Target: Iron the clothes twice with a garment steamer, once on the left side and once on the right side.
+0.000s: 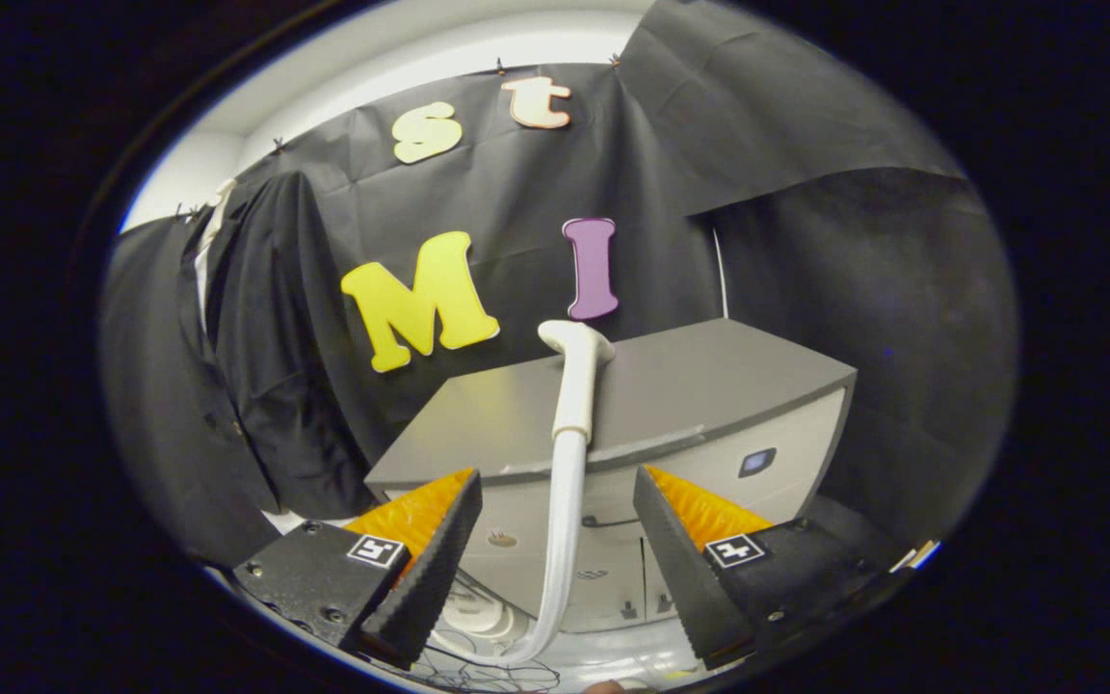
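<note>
Fingers of the gripper [555,540] are standing apart, gripping nothing; the steamer wand [576,381] is resting upright between and beyond them against a grey cabinet [709,376]; closing off-centre is risking tipping it, leaving the dark jacket [266,328] unsteamed.

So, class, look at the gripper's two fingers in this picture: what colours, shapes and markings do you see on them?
The gripper has two wedge-shaped fingers, wide apart. Each has a black textured inner pad and a ribbed orange outer face. Each sits on a black block fixed with small screws, and each block carries a square black-and-white marker tag.
</note>
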